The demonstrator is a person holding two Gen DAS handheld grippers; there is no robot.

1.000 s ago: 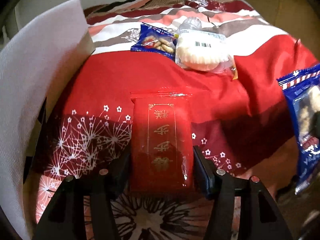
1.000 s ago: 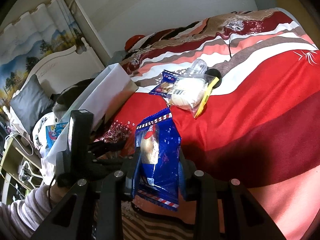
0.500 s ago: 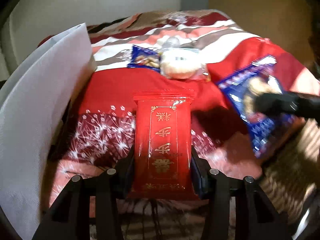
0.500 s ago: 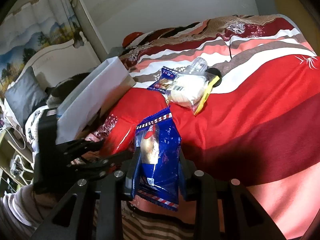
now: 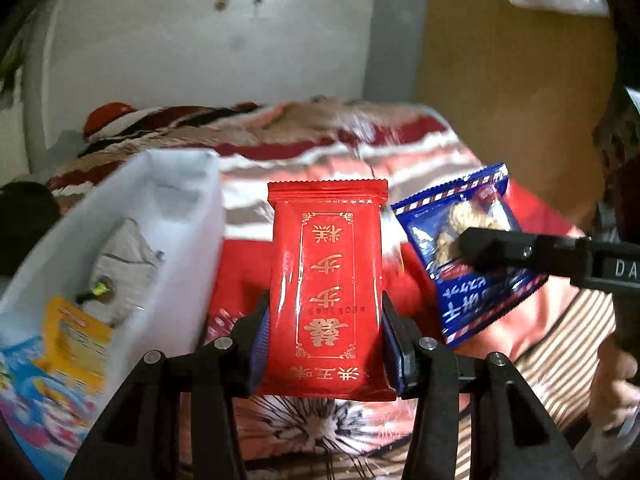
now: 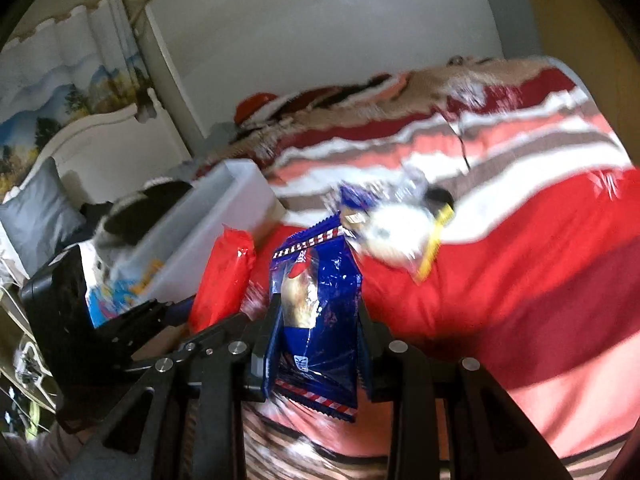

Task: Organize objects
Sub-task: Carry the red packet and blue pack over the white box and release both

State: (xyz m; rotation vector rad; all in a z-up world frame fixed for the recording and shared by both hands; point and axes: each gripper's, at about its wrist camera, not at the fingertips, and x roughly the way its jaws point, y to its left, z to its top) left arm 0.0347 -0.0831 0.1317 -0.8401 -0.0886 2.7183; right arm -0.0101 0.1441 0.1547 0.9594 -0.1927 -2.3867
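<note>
Left wrist view: my left gripper (image 5: pixel 324 344) clamps a glossy red foil packet (image 5: pixel 326 280) with gold characters and a crimped top, held above the striped quilt (image 5: pixel 328 160), beside the white bin (image 5: pixel 176 200).

Right wrist view, blurred: my right gripper (image 6: pixel 316 344) pinches a shiny blue snack packet (image 6: pixel 316 312), printing unreadable, over the quilt's near edge.

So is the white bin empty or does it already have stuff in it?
Not empty. The white bin already holds a yellow packet and a grey pouch, seen from the left wrist.
</note>
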